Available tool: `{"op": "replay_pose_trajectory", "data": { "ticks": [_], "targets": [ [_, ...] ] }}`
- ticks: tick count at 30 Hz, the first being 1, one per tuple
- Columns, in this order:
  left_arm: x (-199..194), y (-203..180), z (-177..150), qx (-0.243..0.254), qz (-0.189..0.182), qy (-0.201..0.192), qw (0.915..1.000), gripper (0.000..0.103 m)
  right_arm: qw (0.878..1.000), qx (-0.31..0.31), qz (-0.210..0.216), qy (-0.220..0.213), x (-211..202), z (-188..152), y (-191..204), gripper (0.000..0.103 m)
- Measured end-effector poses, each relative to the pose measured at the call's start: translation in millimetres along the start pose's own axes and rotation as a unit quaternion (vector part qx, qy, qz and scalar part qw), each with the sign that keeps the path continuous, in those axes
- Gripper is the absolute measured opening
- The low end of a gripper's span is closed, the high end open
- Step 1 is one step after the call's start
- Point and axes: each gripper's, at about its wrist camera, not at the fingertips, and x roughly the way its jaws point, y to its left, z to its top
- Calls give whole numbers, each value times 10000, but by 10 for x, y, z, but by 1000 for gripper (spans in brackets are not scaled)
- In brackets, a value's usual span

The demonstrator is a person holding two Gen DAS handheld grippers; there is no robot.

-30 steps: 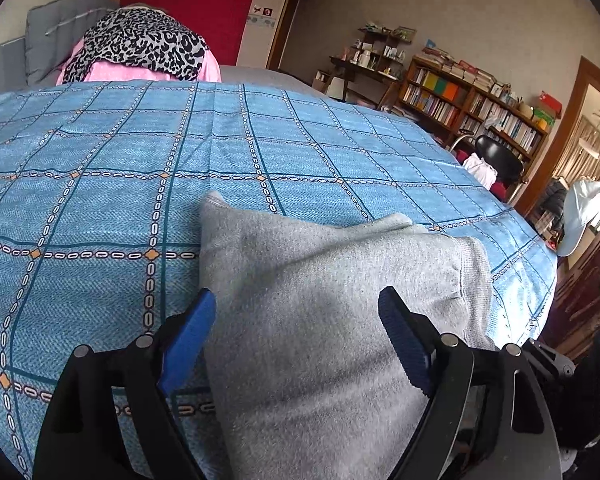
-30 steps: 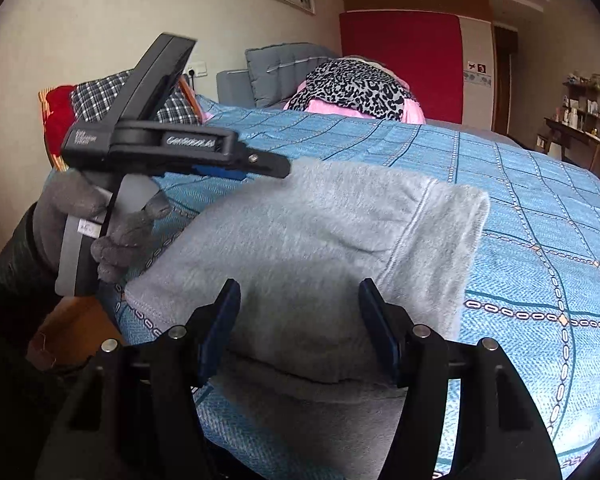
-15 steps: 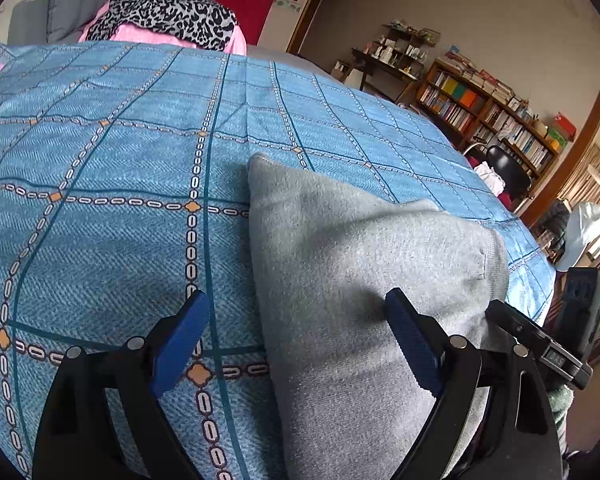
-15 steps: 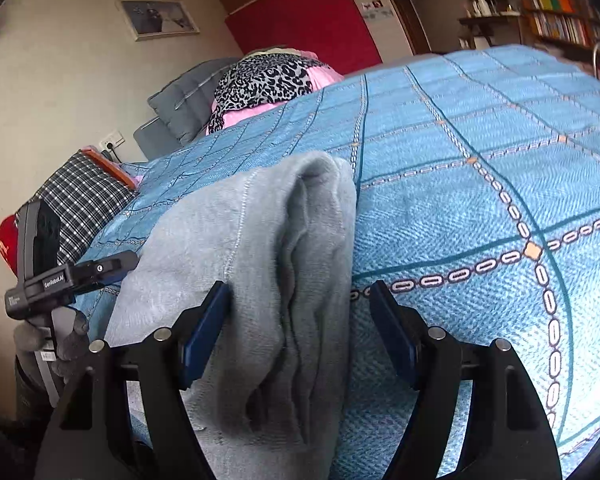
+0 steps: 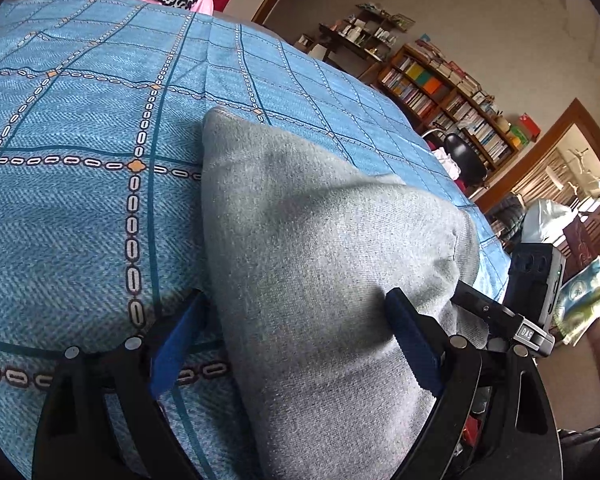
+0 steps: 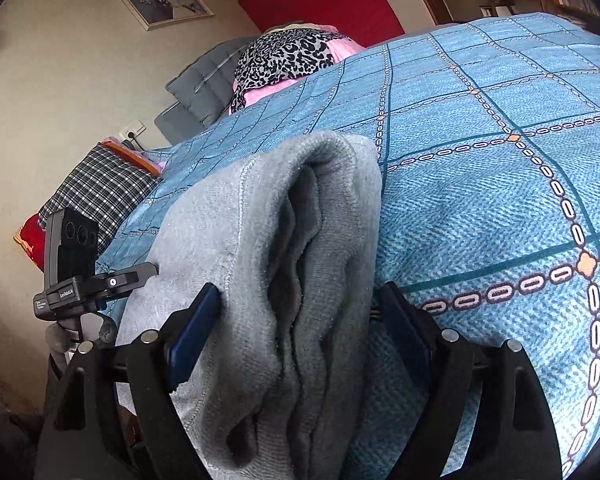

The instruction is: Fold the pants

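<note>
Grey sweatpants (image 5: 320, 248), folded into a thick stack, lie near the edge of a bed with a blue checked bedspread (image 5: 80, 208). My left gripper (image 5: 294, 300) is open and straddles one end of the stack: one pad sits just off the cloth's edge, the other rests on top. In the right wrist view the layered end of the sweatpants (image 6: 300, 240) lies between the pads of my right gripper (image 6: 298, 292), whose jaws are opening and are not pressing on the cloth. Each view also shows the other gripper: the right gripper (image 5: 532, 280) and the left gripper (image 6: 80, 272).
A leopard-print cloth (image 6: 284, 56) on pink fabric and a grey pillow (image 6: 200, 84) lie at the head of the bed. A plaid pillow (image 6: 100, 192) is by the wall. Bookshelves (image 5: 448, 92), a black chair (image 5: 466, 160) and a doorway stand beyond the bed.
My right gripper rolled and swung round to the stack's layered end while its jaws widened. My left gripper tilted, sank closer to the pants and shifted toward their edge.
</note>
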Motion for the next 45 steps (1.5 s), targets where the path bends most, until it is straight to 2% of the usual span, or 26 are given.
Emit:
{"op": "replay_pose_trajectory", "data": {
  "ticks": [4,7,9,11,13,17,23,27,31,36,45],
  "targets": [
    [79,-145,-20,252,-180,164,9994,88,9999,-67,44,99,59,23,48,82],
    [119,-225,-46,388,-87,176,9991,88,9998,-142,54,142,84,17,82,72],
    [106,-209,-53,356,-98,149,9992,80,9997,-134,126,148,81,10,82,67],
    [87,-204,-47,319,-121,117,9994,67,9996,-141,195,133,79,3,83,59],
    [51,-184,-62,294,-128,82,9995,59,9995,-148,249,92,67,1,94,54],
    [-16,-263,-53,352,-90,-14,9993,47,9993,-129,363,-28,-4,32,104,47],
    [-141,-605,107,727,-27,-226,9971,42,9981,-229,427,-379,-264,127,142,45],
    [-62,-911,300,1031,-132,-308,9941,42,9963,-225,344,-749,-549,244,51,45],
    [179,-1271,534,1336,-262,-286,9903,42,9942,-192,92,-1055,-835,375,-151,45],
    [687,-1729,879,1599,-413,-134,9862,42,9905,-58,-330,-1335,-1124,567,-530,45],
    [1573,-2353,1358,1806,-723,40,9809,42,9810,202,-950,-1678,-1513,966,-1257,45]
  ]
}}
